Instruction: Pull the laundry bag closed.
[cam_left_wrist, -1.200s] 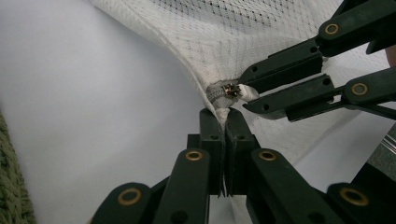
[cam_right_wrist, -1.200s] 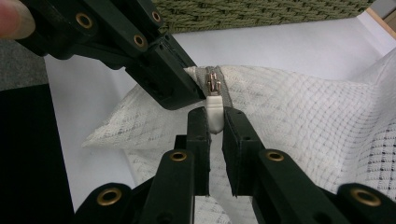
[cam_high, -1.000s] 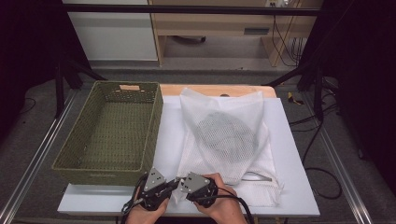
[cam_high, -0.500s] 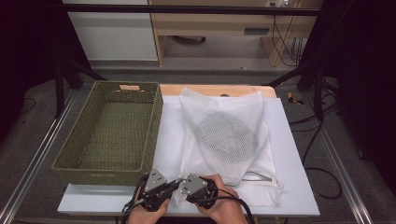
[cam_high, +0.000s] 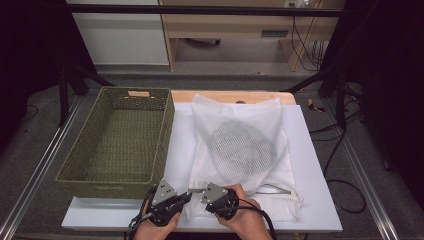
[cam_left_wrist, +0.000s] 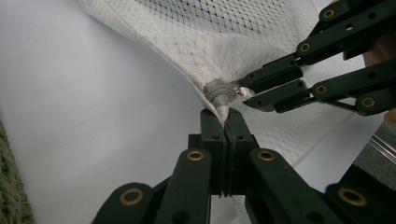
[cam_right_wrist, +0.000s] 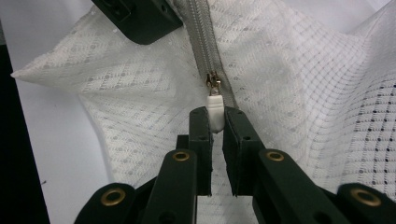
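A white mesh bag (cam_high: 235, 115) lies on the white tabletop with a dark round item (cam_high: 242, 145) inside it. At its near left corner both grippers meet. In the left gripper view my left gripper (cam_left_wrist: 225, 116) is shut on the bag's fabric just below the grey zipper end (cam_left_wrist: 217, 91). My right gripper (cam_right_wrist: 215, 116) is shut on the white zipper pull (cam_right_wrist: 214, 105), below the grey zipper (cam_right_wrist: 203, 42). From above, the left gripper (cam_high: 186, 197) and the right gripper (cam_high: 194, 190) point at each other, tips almost touching.
A green woven basket (cam_high: 165, 140) stands to the left of the bag, its inside bare. The white tabletop (cam_high: 310, 165) runs past the bag on the right. Cables trail from both grippers at the front edge.
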